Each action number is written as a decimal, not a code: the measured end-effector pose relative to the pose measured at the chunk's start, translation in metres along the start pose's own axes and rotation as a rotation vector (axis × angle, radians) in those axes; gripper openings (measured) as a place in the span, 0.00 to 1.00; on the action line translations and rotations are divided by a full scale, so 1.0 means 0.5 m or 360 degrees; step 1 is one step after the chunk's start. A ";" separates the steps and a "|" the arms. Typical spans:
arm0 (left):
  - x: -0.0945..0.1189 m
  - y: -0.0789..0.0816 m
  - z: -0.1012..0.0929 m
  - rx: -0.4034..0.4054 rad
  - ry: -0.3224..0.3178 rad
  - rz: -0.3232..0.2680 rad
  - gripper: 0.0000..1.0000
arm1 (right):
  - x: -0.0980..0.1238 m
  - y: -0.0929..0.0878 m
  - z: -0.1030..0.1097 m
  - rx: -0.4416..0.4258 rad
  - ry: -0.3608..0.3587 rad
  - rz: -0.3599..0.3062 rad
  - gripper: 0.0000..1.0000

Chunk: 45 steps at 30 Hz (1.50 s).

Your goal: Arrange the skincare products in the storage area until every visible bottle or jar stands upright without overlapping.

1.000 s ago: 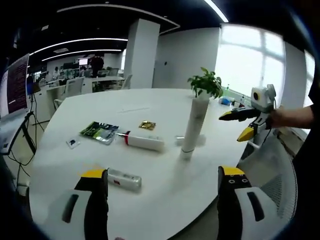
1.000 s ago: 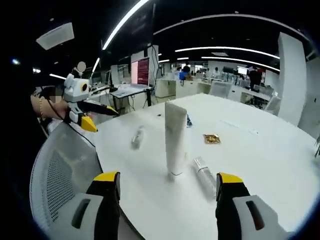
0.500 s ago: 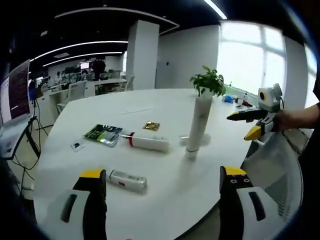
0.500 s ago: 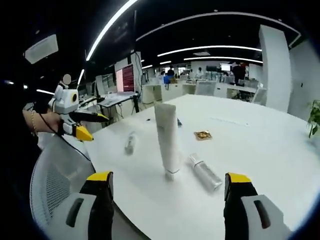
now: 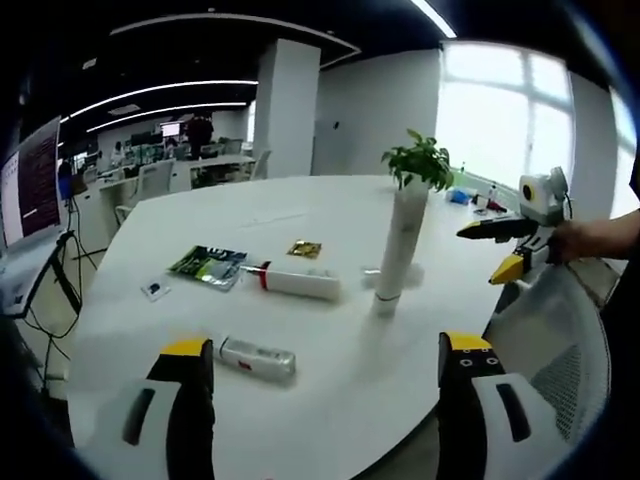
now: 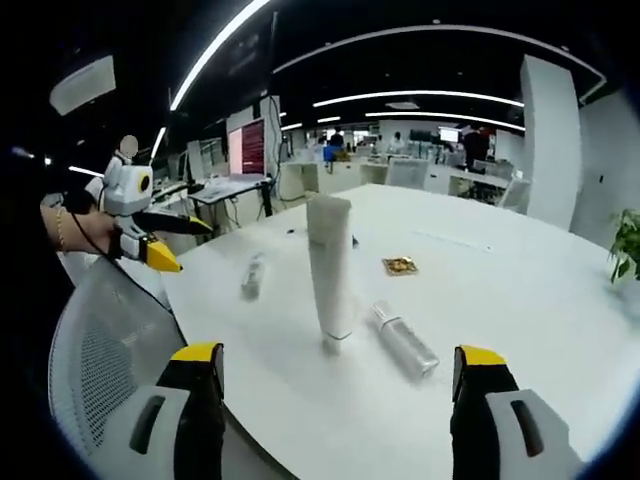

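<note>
A tall white tube [image 5: 397,245] stands upright near the middle of the round white table [image 5: 330,210]. A white tube with a red band [image 5: 297,283] lies left of it. A small clear bottle [image 5: 257,358] lies nearer, just beyond my left gripper [image 5: 325,400], which is open and holds nothing. In the right gripper view the same upright tube [image 6: 329,265] stands ahead, a clear bottle [image 6: 404,339] lies on its side to its right, and a small bottle [image 6: 252,274] lies to its left. My right gripper [image 6: 340,400] is open and holds nothing, off the table's edge.
A green packet [image 5: 208,266], a gold sachet [image 5: 304,249] and a small dark item [image 5: 153,290] lie on the table. A potted plant [image 5: 420,160] stands behind the upright tube. A mesh office chair [image 6: 100,370] sits at the table's edge. Desks and monitors fill the background.
Both views have shifted slightly with the hands. Nothing on the table has moved, and both grippers stay open.
</note>
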<state>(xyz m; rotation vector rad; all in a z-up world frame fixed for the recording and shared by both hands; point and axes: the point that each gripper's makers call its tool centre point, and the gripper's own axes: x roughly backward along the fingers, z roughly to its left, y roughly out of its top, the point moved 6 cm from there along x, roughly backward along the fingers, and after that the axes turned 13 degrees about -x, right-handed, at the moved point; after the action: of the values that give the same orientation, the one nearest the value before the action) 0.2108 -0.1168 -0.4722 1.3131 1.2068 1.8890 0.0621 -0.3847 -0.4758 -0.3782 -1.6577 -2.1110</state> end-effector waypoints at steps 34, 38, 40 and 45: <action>0.005 -0.002 0.022 0.0054 0.0071 -0.0052 0.84 | -0.041 0.164 0.025 0.0110 0.0135 0.0019 0.97; 0.007 -0.003 0.027 0.0065 0.0083 -0.0052 0.83 | -0.064 0.202 0.021 0.0105 0.0144 0.0049 0.91; 0.007 -0.005 0.030 0.0069 0.0088 -0.0050 0.83 | -0.074 0.224 0.024 0.0145 0.0143 0.0063 0.90; 0.006 -0.008 0.032 0.0084 0.0095 -0.0048 0.83 | -0.108 0.273 0.021 0.0208 0.0133 0.0099 0.88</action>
<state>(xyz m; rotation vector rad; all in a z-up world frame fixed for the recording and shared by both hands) 0.2241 -0.1066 -0.4724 1.2670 1.3073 1.8990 0.1750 -0.3924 -0.3821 -0.2931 -1.7025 -1.9346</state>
